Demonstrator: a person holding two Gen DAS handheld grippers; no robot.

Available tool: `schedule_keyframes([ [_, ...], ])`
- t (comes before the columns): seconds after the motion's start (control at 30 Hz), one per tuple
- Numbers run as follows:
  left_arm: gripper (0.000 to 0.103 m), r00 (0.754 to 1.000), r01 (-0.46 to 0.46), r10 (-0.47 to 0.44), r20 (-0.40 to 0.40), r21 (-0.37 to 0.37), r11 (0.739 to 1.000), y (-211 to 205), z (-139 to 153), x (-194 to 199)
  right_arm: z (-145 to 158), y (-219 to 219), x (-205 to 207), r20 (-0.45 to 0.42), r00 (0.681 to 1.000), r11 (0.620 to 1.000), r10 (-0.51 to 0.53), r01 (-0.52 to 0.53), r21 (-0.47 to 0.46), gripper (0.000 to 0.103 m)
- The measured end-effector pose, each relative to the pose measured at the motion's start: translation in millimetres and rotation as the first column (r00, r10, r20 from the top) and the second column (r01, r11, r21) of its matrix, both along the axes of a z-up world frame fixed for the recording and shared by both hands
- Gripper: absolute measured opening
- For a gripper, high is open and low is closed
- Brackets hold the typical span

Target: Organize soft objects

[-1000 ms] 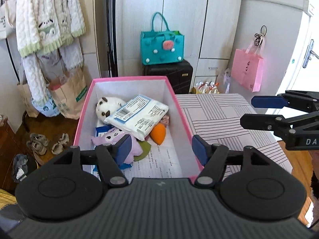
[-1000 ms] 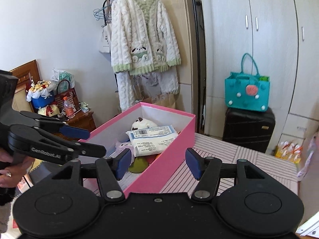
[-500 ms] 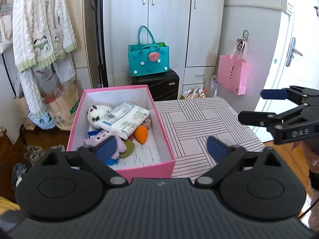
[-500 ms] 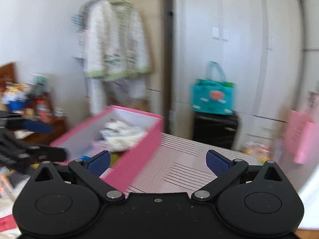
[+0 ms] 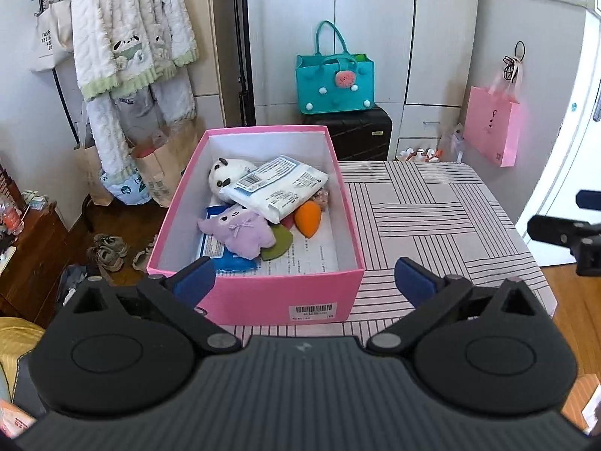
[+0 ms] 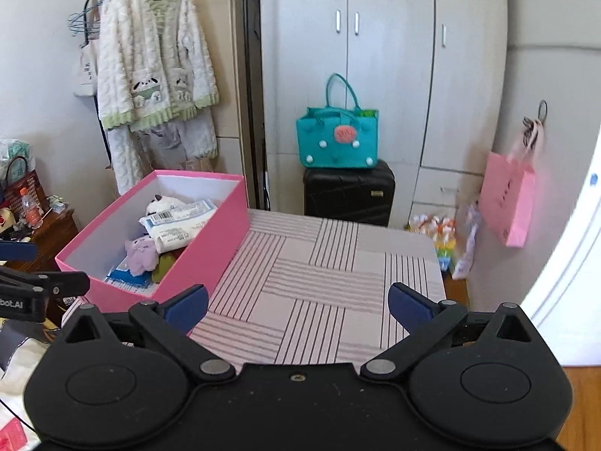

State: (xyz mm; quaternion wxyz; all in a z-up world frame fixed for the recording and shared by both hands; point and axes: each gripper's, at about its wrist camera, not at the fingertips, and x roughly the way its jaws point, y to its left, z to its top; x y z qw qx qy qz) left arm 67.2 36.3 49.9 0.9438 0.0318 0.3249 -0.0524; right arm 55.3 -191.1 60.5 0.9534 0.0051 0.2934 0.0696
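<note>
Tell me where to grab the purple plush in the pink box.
Pinch the purple plush across its soft middle, coming from above with the open left gripper. It lies flat atop the pile, and the pink box walls block any sideways approach.

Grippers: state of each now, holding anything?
Left gripper: open, jaws just opened wide, nothing between them.
Right gripper: open, jaws just opened, empty.

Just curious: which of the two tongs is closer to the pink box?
Left. The left tongs hang open right at the box's near end; the right tongs are open over the striped table, beside it.
</note>
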Motion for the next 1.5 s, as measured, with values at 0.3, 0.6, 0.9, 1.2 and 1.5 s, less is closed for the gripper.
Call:
schedule_keyframes([
  [0.3, 0.103, 1.0, -0.009, 0.009, 0.018, -0.009, 1.0, -6.2, -6.8, -12.0, -5.0, 5.5, -17.3, -0.003, 1.0, 1.0, -0.01, 0.01, 0.01, 0.103],
  [0.6, 0.103, 1.0, -0.006, 0.007, 0.031, -0.017, 1.0, -6.3, -9.1, -22.0, -7.7, 0.7, -32.1, 0.027, 0.998, 0.999, -0.053, 0.053, 0.007, 0.103],
  [0.9, 0.103, 0.997, -0.008, 0.008, 0.074, 0.0, 1.0, -8.9, -10.4, -36.4, -12.9, -1.2, -42.3, 0.056, 0.995, 0.997, -0.078, 0.078, -0.009, 0.103],
  [1.2, 0.103, 0.997, -0.002, -0.001, 0.077, 0.043, 0.999, -17.3, -10.3, -40.7, -9.8, 3.3, -48.9, 0.06, 0.996, 0.995, -0.068, 0.072, -0.067, 0.103],
  [1.5, 0.103, 0.997, -0.009, 0.007, 0.071, 0.039, 0.999, -19.6, -12.8, -39.6, -12.6, 0.0, -50.2, 0.045, 0.996, 0.995, -0.083, 0.085, -0.053, 0.103],
])
